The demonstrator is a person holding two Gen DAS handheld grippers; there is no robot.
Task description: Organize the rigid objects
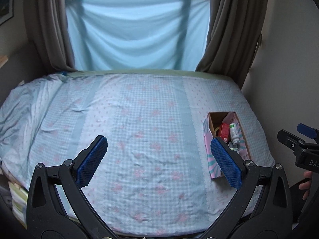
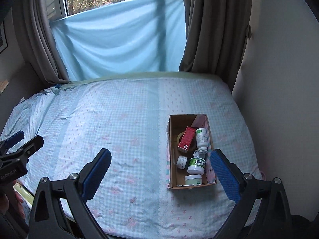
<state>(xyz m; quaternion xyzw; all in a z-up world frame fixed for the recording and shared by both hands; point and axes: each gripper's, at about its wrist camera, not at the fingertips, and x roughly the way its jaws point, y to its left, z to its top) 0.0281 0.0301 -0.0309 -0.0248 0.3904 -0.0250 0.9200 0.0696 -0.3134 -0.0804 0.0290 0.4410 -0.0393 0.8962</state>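
An open cardboard box lies on the bed at the right. It also shows in the left wrist view. Inside it are a red carton, a roll of tape, a white bottle lying down, and several small white jars. My left gripper is open and empty above the middle of the bed, left of the box. My right gripper is open and empty, its right finger beside the box's right wall.
The bed has a blue checked sheet with pink bows. A light blue cloth hangs over the window between grey curtains. A white wall runs along the bed's right side. The right gripper shows at the right edge of the left wrist view.
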